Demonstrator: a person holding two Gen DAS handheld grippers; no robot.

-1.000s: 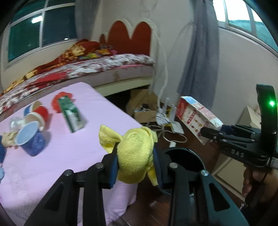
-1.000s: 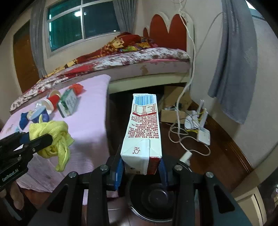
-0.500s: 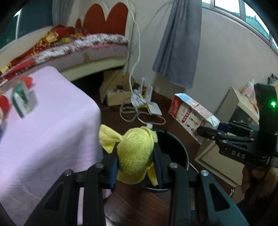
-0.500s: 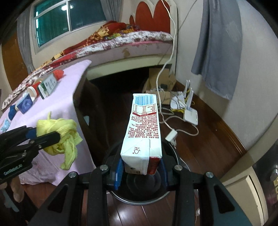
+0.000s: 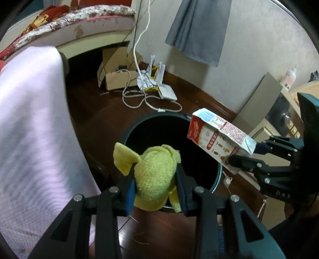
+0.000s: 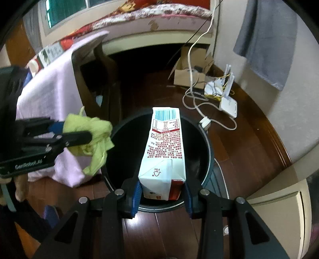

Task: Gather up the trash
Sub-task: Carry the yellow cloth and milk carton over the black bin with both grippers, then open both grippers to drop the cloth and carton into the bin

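Dark wood floor [image 6: 249, 143], bedroom, dim light. Nearest: left gripper [image 5: 155, 191] pinching a yellow cloth [image 5: 155, 179] between its blue pads, cloth bunched, one flap sticking up on the left. It hangs over the near rim of the black trash bin [image 5: 139, 127]. Right gripper [image 6: 161, 191] clamped on the base of a white-and-red milk carton [image 6: 165, 147]; carton points forward over the bin [image 6: 209, 151] opening, barcode end farthest out. In the left wrist view the carton [image 5: 219, 139] is tilted, open end toward the bin's right rim, right gripper [image 5: 239, 155] behind it. In the right wrist view the left gripper [image 6: 87, 133] comes in from the left, cloth [image 6: 93, 139] dangling at the bin's left edge. Neither item is touching the bin as far as I can see. Bin interior dark, contents not readable. Just left of the bin: table with a pink cloth [image 5: 30, 119]. Further back on the floor: white router [image 6: 229, 105], tangled cables, cardboard box [image 6: 189, 77]. Far: bed [image 6: 159, 16], grey curtain [image 5: 199, 29].
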